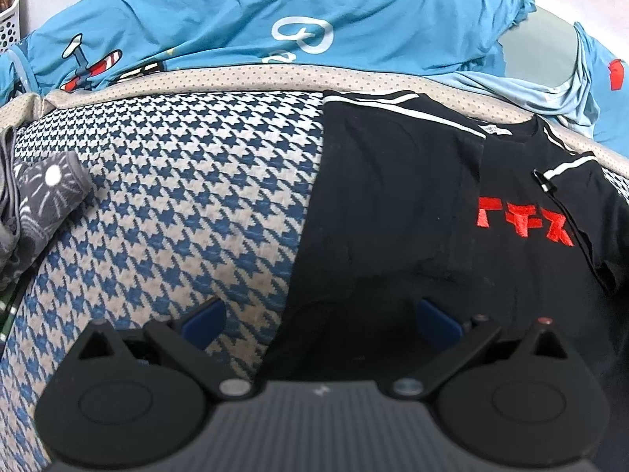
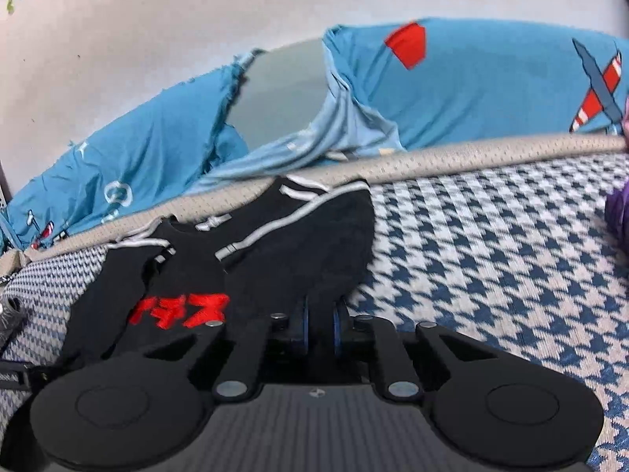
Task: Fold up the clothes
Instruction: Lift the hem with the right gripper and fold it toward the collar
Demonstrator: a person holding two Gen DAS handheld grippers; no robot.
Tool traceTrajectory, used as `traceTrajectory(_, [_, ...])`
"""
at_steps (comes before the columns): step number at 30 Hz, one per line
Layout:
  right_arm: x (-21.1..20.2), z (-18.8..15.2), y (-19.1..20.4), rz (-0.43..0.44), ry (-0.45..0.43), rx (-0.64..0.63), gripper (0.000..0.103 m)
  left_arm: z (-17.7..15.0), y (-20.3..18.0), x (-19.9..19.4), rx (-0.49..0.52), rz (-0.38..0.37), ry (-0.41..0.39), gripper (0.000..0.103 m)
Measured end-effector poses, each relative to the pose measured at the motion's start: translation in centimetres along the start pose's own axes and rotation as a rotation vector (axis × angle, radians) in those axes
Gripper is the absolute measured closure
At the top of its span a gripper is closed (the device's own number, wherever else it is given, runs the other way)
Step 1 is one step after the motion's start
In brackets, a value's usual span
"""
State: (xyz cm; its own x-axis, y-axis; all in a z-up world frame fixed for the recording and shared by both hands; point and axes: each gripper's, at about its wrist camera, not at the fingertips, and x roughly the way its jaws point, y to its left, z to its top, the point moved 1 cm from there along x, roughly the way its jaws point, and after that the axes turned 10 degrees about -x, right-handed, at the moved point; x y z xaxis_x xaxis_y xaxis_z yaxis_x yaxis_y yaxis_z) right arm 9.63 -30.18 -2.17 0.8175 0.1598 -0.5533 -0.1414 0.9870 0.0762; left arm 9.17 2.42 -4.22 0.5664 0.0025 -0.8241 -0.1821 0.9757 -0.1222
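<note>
A black T-shirt with red characters and white shoulder stripes lies on the blue-and-white houndstooth bed cover. My left gripper is open, its blue pads wide apart over the shirt's left edge, holding nothing. In the right wrist view the same black T-shirt shows with one side lifted and folded. My right gripper is shut on the shirt's fabric, its blue pads pressed close together on the black cloth.
Blue cartoon-print bedding is piled along the far edge against a white wall. A grey patterned garment lies at the left. A purple cloth sits at the right edge. A white basket stands far left.
</note>
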Motion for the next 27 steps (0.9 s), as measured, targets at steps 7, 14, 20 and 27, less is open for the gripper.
traceTrajectory(7, [-1.0,1.7,4.0,0.032,-0.074,-0.066,0.091,0.2,0.9,-0.4,-0.02,-0.004,-0.004,0.0])
traceTrajectory(14, [-0.9,2.8,8.5,0.086,-0.123,-0.134,0.091,0.6,2.3,-0.9,-0.044,-0.002,-0.01,0.0])
traceTrajectory(20, [-0.3,3.4,12.0,0.137,-0.15,-0.149,0.091,0.8,4.2,-1.3,-0.077,0.002,-0.009,0.0])
traceTrajectory(27, [1.1,3.5,17.9,0.254,-0.167,-0.215,0.092,1.2,7.0,-1.5,-0.132,0.011,0.003,0.0])
